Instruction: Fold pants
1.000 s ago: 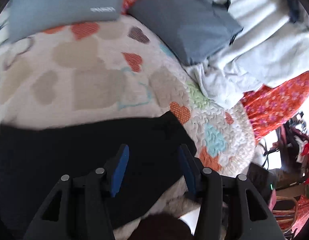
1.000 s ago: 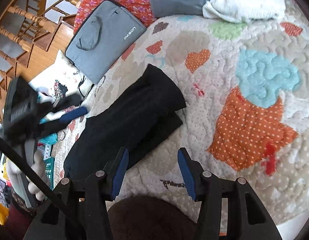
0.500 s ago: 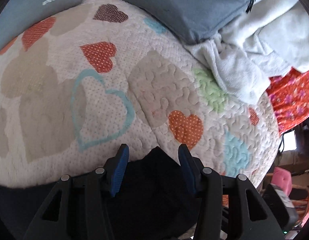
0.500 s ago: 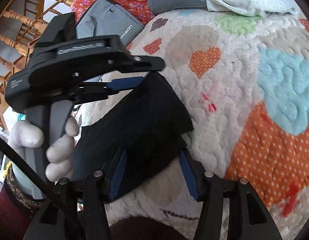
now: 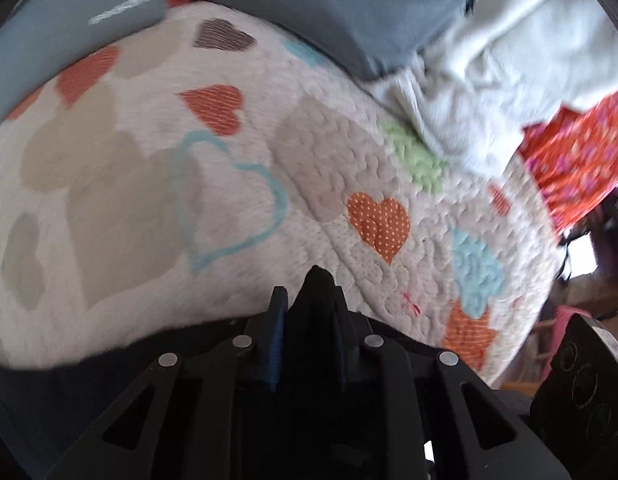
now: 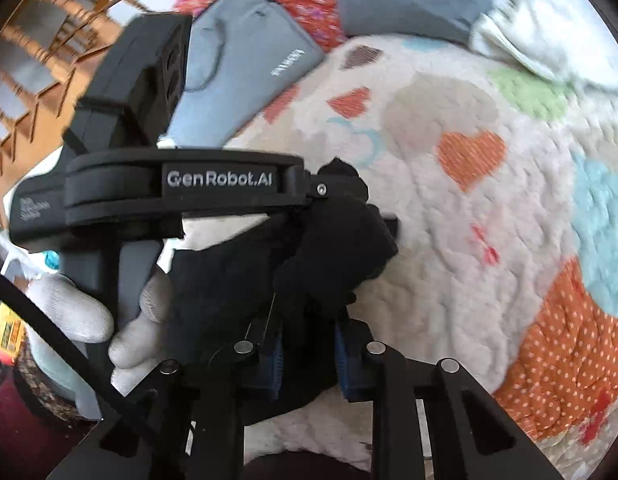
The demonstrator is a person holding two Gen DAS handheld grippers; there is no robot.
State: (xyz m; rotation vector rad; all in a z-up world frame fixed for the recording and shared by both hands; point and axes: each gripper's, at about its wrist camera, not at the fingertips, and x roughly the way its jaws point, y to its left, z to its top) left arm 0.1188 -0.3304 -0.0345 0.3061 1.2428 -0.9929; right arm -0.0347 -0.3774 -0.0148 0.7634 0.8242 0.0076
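The black pants (image 6: 341, 256) lie bunched on a heart-patterned quilt (image 6: 449, 240). My left gripper (image 5: 307, 320) is shut on a corner of the pants (image 5: 317, 292), which pokes up between its blue pads. It also shows in the right wrist view (image 6: 341, 196), held by a white-gloved hand. My right gripper (image 6: 309, 340) is shut on the near edge of the same end of the pants, just below the left one. The rest of the pants is hidden under the grippers.
A grey laptop bag (image 6: 249, 64) and a grey pillow (image 5: 341, 8) lie at the far side of the quilt, with white towels (image 5: 509, 60) and red floral bedding (image 5: 581, 160) to the right. A wooden railing (image 6: 41, 52) stands at the left.
Both grippers have closed from open onto the end of the pants. The left gripper has come in next to the right one, and the cloth has bunched up.
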